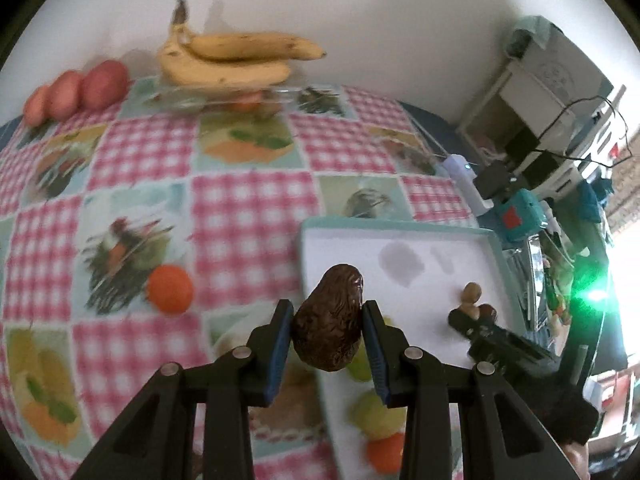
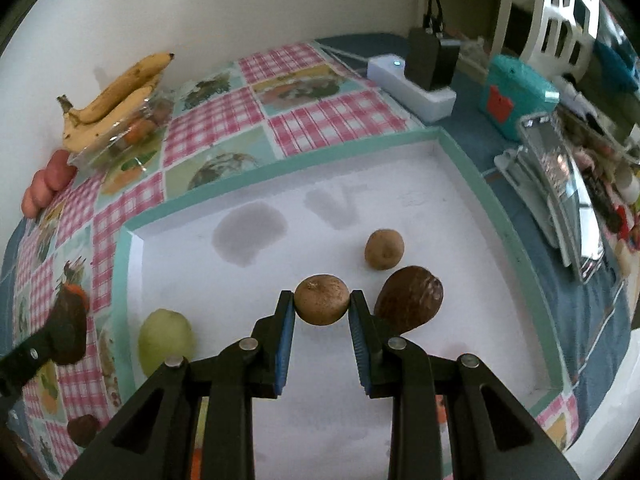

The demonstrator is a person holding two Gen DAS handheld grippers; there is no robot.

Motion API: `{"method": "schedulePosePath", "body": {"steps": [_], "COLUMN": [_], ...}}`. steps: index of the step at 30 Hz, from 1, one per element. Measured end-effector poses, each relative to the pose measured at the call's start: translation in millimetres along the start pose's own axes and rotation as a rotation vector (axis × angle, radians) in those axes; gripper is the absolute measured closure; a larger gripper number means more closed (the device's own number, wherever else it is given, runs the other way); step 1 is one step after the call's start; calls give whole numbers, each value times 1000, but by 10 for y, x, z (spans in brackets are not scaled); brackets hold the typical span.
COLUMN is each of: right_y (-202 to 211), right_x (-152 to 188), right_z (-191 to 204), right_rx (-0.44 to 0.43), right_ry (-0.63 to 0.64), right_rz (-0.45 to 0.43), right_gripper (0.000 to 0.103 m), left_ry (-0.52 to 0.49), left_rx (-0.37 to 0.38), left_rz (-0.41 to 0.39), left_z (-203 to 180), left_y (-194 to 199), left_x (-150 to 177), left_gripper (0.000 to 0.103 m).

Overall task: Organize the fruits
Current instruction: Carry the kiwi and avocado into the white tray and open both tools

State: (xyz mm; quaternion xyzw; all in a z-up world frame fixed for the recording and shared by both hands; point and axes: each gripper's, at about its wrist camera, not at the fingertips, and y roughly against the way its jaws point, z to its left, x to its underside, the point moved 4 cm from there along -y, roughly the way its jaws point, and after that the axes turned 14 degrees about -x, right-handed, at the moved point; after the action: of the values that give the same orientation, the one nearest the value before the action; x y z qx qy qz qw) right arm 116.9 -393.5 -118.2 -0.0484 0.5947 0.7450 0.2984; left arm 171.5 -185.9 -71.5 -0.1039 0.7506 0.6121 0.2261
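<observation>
My left gripper [image 1: 326, 312] is shut on a dark brown avocado [image 1: 328, 320], held above the left edge of the white tray [image 1: 420, 248] with a teal rim. My right gripper [image 2: 322, 300] is shut on a round brown kiwi [image 2: 322, 300] over the tray [image 2: 400, 184]. On the tray lie a second kiwi [image 2: 384, 249], another avocado [image 2: 410, 298] just right of my right fingers, and a green guava [image 2: 165, 340]. In the right wrist view the left gripper [image 2: 60, 332] with its avocado shows at the far left.
Bananas [image 1: 228, 56] lie on a clear container by the wall, with red apples [image 1: 80, 92] to their left. An orange [image 1: 170, 288] sits on the checkered cloth. A white power strip [image 2: 412, 84] and a teal box [image 2: 516, 96] stand to the right.
</observation>
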Motion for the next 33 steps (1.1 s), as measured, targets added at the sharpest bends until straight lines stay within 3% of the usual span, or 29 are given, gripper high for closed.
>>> {"method": "schedulePosePath", "body": {"steps": [13, 33], "right_y": [-169, -200], "right_x": [-56, -60], "right_z": [-72, -3], "right_rx": [-3, 57], "right_ry": [-1, 60], "right_rz": [11, 22], "right_gripper": [74, 74], "left_ry": [-51, -73], "left_rx": [-1, -20], "left_rz": [0, 69], "left_z": [-261, -366], "left_y": [-387, -657], "left_x": [-162, -58], "left_gripper": [66, 65]}}
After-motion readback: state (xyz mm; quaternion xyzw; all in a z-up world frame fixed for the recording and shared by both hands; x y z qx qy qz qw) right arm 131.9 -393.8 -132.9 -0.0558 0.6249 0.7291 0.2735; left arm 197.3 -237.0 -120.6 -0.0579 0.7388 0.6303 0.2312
